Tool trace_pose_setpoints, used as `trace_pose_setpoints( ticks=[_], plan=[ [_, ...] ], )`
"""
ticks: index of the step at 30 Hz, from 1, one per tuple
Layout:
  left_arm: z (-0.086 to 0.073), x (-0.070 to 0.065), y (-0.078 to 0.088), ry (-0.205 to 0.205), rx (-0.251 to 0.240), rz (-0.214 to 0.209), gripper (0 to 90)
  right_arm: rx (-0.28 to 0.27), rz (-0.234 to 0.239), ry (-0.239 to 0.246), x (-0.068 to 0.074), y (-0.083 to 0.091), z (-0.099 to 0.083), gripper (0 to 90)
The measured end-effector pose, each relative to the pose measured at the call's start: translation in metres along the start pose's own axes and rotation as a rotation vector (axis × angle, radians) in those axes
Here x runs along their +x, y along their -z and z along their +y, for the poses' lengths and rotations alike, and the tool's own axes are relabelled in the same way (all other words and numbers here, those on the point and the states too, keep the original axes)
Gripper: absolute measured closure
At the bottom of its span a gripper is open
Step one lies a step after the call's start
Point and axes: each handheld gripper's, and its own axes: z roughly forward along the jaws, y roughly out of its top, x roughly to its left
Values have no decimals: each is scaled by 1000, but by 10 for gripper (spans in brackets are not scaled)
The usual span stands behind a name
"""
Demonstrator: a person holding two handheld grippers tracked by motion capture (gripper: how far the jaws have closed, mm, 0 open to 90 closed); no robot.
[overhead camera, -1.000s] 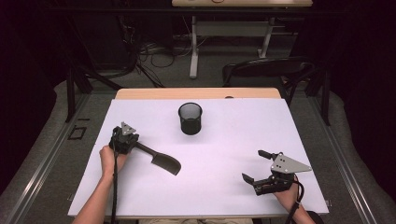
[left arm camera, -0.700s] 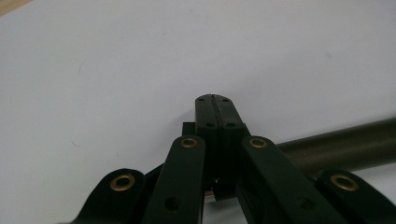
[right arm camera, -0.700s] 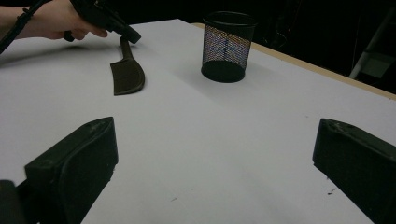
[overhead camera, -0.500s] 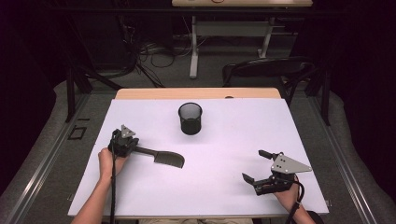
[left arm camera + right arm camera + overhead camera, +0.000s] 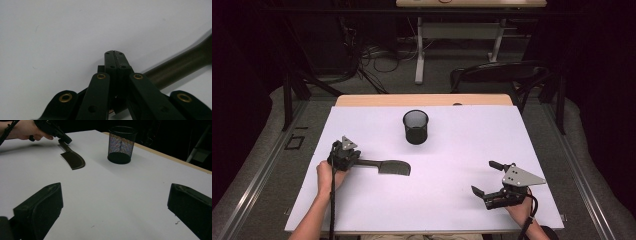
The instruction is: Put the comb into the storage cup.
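Note:
A black spatula [image 5: 387,166] lies flat on the white table [image 5: 472,145], its blade pointing right. My left gripper [image 5: 356,161] sits at the end of its handle. In the left gripper view the jaws [image 5: 115,56] stand shut, pad against pad, and the handle [image 5: 175,67] runs out to the right from beneath them; it is not between the pads. The right gripper view shows the blade [image 5: 72,160] and the left gripper [image 5: 63,138] on the handle. My right gripper [image 5: 483,177] rests open near the front right edge, with nothing between its fingers [image 5: 40,207].
A black mesh cup [image 5: 415,127] stands upright near the table's far middle, also seen in the right gripper view [image 5: 121,145]. A dark chair [image 5: 497,75] and a desk frame with cables stand beyond the far edge. Bare tabletop lies between the two grippers.
The spatula has swung anticlockwise, its blade going from pointing toward the front right to pointing straight right, and the left gripper turned with it. The right gripper has not moved.

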Motion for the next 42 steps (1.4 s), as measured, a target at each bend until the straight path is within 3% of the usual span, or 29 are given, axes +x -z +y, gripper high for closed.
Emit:
trace_pose_setpoints(
  ticks=[10, 42],
  plan=[
    [0, -3, 3, 3, 13, -15, 900, 2, 1, -2, 0, 0, 0, 0],
    [-5, -10, 12, 90, 83, -56, 900, 2, 4, 4, 1, 0, 0, 0]
  ],
)
